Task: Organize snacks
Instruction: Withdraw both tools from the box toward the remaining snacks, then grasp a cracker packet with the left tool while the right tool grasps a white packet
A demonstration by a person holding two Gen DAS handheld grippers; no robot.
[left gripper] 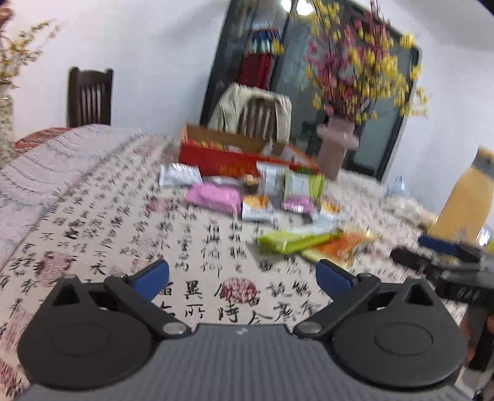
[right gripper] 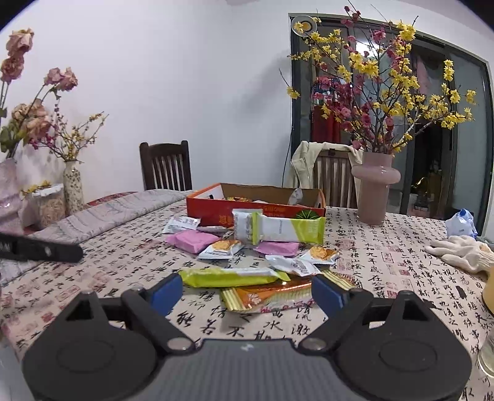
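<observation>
Evidently the approach: both the left gripper and right gripper are wide and empty. Next, the right should straddle the orange packet, then carry it to the box.

Evenly lit indoors, soft and shadowless. Left wrist view smeared by motion blur throughout; right wrist view sharp. Fisheye bending at edges, dark corners. Small lamp glare in the glass.

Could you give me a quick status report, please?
Left gripper and right gripper open, empty. Snack packets loose before the orange cardboard box; the yellow-green wrapped bar is nearest the right gripper. Nothing in the way.
</observation>
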